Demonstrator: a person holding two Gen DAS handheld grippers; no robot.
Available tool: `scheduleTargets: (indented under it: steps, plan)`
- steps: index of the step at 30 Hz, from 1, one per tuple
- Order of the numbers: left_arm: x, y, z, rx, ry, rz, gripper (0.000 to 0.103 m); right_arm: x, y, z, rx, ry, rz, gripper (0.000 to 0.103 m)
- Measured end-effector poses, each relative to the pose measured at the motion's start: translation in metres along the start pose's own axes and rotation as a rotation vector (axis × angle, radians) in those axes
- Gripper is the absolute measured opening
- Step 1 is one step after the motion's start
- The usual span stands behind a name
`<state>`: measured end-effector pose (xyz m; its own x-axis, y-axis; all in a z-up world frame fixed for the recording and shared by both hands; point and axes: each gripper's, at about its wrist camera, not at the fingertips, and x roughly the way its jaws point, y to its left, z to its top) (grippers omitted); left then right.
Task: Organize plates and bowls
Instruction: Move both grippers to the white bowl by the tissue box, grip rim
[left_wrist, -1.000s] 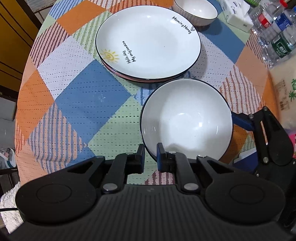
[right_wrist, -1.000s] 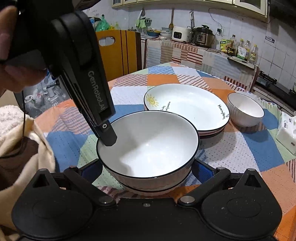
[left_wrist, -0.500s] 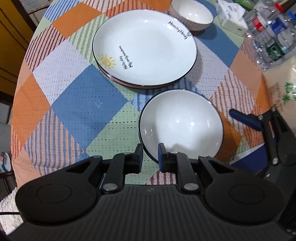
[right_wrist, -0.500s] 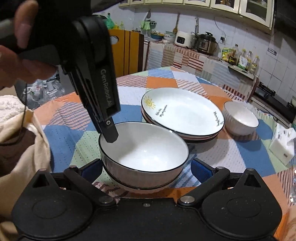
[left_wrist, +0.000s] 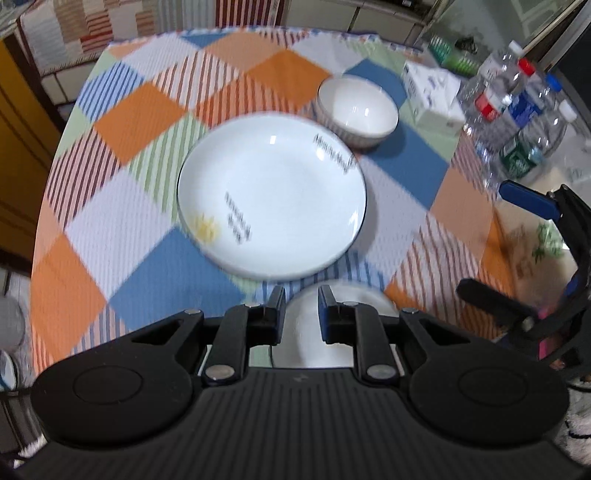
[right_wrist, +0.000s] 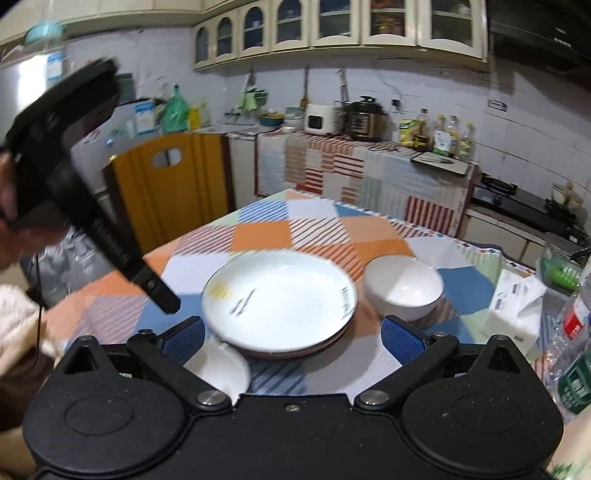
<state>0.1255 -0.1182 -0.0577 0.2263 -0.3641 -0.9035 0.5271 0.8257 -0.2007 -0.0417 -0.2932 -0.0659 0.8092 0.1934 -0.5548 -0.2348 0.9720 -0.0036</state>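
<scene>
Both grippers have lifted off the big bowl (left_wrist: 332, 325), now low in frame on the tablecloth (left_wrist: 122, 206). Plates (left_wrist: 271, 195) sit centre, with the small bowl (left_wrist: 357, 110) at their upper right. Right gripper (right_wrist: 291, 338) gapes empty; left gripper (left_wrist: 301, 314), nearly closed, holds nothing. Next, approach the small bowl slowly and clamp its rim squarely.

Plate (left_wrist: 271, 195) lettering blurred, prob. unreadable; no other legible txt.
</scene>
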Motion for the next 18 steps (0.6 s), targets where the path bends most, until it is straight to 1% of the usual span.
scheduleTargets:
  steps: [3, 5, 6, 7, 9, 10, 12, 13, 15, 17, 18]
  plan:
    - [0.003, -0.004, 0.017, 0.028, -0.062, -0.002, 0.017, 0.005, -0.021, 0.017, 0.065, -0.010, 0.016, 0.103]
    - [0.007, -0.005, 0.029, 0.038, -0.098, -0.006, 0.020, 0.013, -0.041, 0.029, 0.148, -0.004, 0.042, 0.102]
    - [0.010, -0.005, 0.036, 0.041, -0.115, -0.009, 0.026, 0.017, -0.050, 0.033, 0.192, 0.000, 0.054, 0.098]
    - [0.014, -0.005, 0.042, 0.041, -0.130, -0.010, 0.036, 0.024, -0.062, 0.037, 0.250, 0.007, 0.064, 0.097]
    - [0.022, -0.005, 0.054, 0.043, -0.165, 0.000, 0.042, 0.038, -0.082, 0.041, 0.352, 0.030, 0.059, 0.092]
    - [0.026, -0.006, 0.059, 0.051, -0.173, 0.005, 0.042, 0.045, -0.090, 0.041, 0.393, 0.042, 0.054, 0.090]
    - [0.037, -0.007, 0.070, 0.077, -0.179, 0.006, 0.042, 0.064, -0.106, 0.039, 0.489, 0.082, 0.043, 0.082]
    - [0.041, -0.008, 0.075, 0.086, -0.181, 0.004, 0.042, 0.075, -0.116, 0.037, 0.542, 0.106, 0.034, 0.081]
    - [0.052, -0.010, 0.085, 0.094, -0.184, -0.002, 0.042, 0.090, -0.127, 0.031, 0.601, 0.134, 0.020, 0.076]
    - [0.061, -0.010, 0.093, 0.093, -0.198, -0.012, 0.042, 0.108, -0.136, 0.026, 0.648, 0.167, -0.017, 0.074]
    - [0.065, -0.010, 0.097, 0.087, -0.206, -0.016, 0.042, 0.115, -0.142, 0.024, 0.666, 0.181, -0.031, 0.071]
